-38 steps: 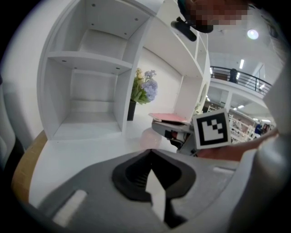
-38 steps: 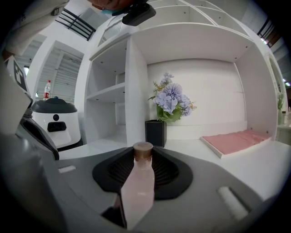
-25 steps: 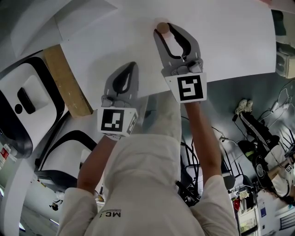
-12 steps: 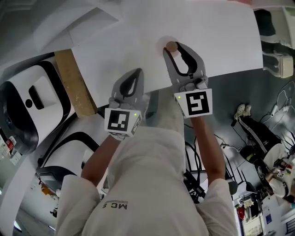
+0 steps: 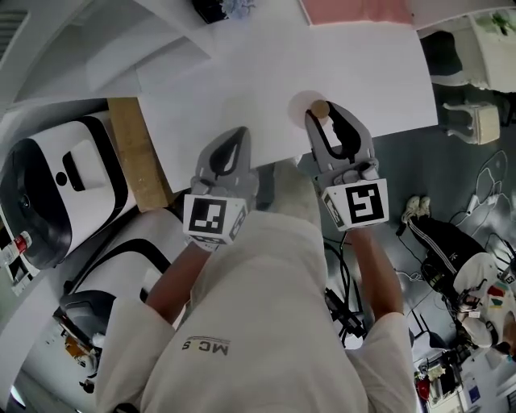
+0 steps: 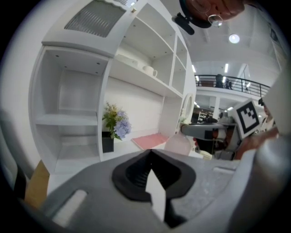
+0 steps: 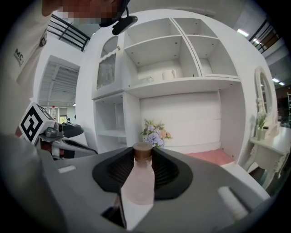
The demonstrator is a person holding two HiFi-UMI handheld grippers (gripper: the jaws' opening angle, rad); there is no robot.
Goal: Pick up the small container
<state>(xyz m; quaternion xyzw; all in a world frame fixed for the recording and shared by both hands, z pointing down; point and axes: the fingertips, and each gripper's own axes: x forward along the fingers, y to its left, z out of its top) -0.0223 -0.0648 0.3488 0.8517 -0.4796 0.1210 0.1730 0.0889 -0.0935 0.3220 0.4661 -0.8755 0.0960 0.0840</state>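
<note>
The small container (image 7: 142, 179) is a pale pink bottle with a brown cap (image 5: 320, 108). My right gripper (image 5: 324, 114) is shut on it, with the jaws pressing both sides of the body in the right gripper view (image 7: 142, 152). It is held over the white table (image 5: 242, 73), near the table's front edge. My left gripper (image 5: 236, 135) is to the left at the table's edge, shut with nothing between its jaws (image 6: 150, 153). The left gripper view also shows the pink container (image 6: 178, 144) in the right gripper (image 6: 204, 131).
White shelving (image 7: 182, 77) rises behind the table. On the tabletop at the back are purple flowers in a dark pot (image 6: 112, 129) and a pink mat (image 5: 355, 10). A wooden board (image 5: 137, 153) and a white-and-black machine (image 5: 56, 185) lie left of the table.
The right gripper has drawn back toward the table's near edge with the container still in it. The left gripper has stayed shut beside it.
</note>
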